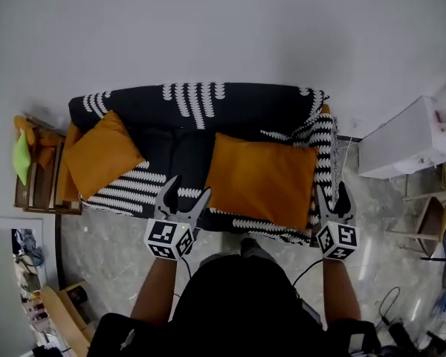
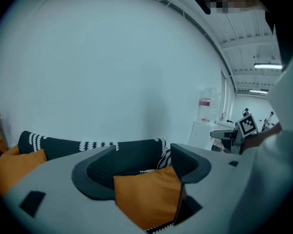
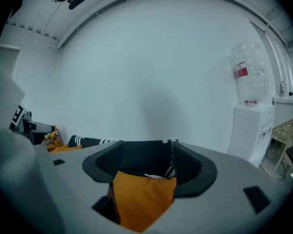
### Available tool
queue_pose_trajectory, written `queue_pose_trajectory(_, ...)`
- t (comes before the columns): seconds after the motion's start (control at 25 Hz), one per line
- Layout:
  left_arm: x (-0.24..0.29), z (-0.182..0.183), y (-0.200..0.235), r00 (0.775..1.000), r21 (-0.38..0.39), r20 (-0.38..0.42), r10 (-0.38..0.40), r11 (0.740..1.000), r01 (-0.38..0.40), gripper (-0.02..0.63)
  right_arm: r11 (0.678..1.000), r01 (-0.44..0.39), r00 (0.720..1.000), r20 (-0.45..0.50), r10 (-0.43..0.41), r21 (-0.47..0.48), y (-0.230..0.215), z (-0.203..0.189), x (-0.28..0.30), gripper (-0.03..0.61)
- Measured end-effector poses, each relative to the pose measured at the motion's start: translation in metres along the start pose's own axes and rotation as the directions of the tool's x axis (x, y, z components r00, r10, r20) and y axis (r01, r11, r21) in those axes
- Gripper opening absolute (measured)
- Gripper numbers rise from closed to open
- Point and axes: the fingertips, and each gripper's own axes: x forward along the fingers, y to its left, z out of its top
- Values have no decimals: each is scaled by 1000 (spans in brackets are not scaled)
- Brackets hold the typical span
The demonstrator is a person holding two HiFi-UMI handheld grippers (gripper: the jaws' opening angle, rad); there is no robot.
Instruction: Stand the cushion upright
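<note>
Each gripper view cuts the orange cushion point(image 1: 262, 177) down to a slice framed by the jaws. In the head view it lies flat on the sofa point(image 1: 208, 117) seat. The left claw point(image 1: 187, 188) and right claw point(image 1: 331, 192) hang spread wide at its two near corners, gripping nothing.

You are looking down at the orange cushion point(image 1: 262, 178), a plain rectangular one that is lying flat, broad face up, on the seat of the black-and-white patterned sofa point(image 1: 230, 108). It is taking up the seat's 3 o'clock half, with its long sides running roughly from 9 to 3 o'clock at a slight clockwise skew. Its 3 o'clock end is reaching the patterned armrest, its 6 o'clock edge is sitting near the seat's front, and its 12 o'clock edge is resting on the seat, not leaning against the backrest.
</note>
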Motion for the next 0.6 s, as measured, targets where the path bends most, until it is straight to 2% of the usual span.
queue_pose_trajectory(0.2,26,-26,-8,994,14,-110,-21,1000,23,351,998,38,997,-73,-35,41,-28,-30,14,305)
queue_pose_trajectory(0.4,46,-46,-10,984,11,-172,-40,999,43,351,995,69,988,-145,-57,75,-35,-66,19,305)
queue_pose_trajectory(0.6,71,-74,0,975,-46,-216,-54,998,45,351,993,97,971,-226,-79,72,-37,-99,31,310)
